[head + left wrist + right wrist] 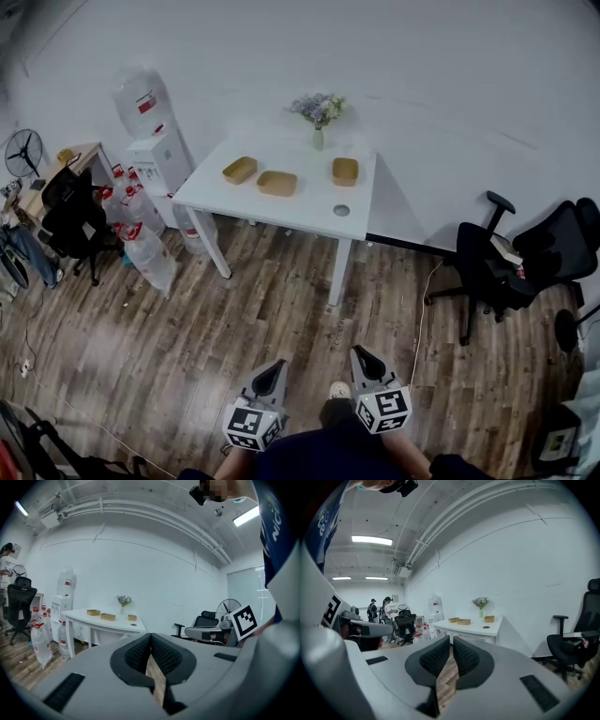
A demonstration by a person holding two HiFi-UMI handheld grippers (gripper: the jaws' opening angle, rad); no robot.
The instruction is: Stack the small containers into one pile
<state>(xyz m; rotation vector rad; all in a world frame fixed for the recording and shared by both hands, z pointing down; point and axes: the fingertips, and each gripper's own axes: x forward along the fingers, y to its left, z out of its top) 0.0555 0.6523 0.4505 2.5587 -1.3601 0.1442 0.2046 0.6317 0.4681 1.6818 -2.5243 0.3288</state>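
Note:
Three small tan containers lie apart on a white table (309, 211) across the room: one at the left (240, 170), one in the middle (277, 183), one at the right (345, 171). In the left gripper view they show small as tan containers (108, 616); the right gripper view has them far off too (464, 621). My left gripper (274, 369) and right gripper (364, 357) are held low by the person's body, far from the table. Both are shut with nothing between the jaws, as seen in the left gripper (151, 635) and right gripper (451, 640) views.
A vase of flowers (319, 112) stands at the table's back edge and a round grey cable port (341, 210) near its front. A water dispenser (157, 141) with bottles is left of the table. Black office chairs (487, 267) stand at the right, another (70, 211) at the left.

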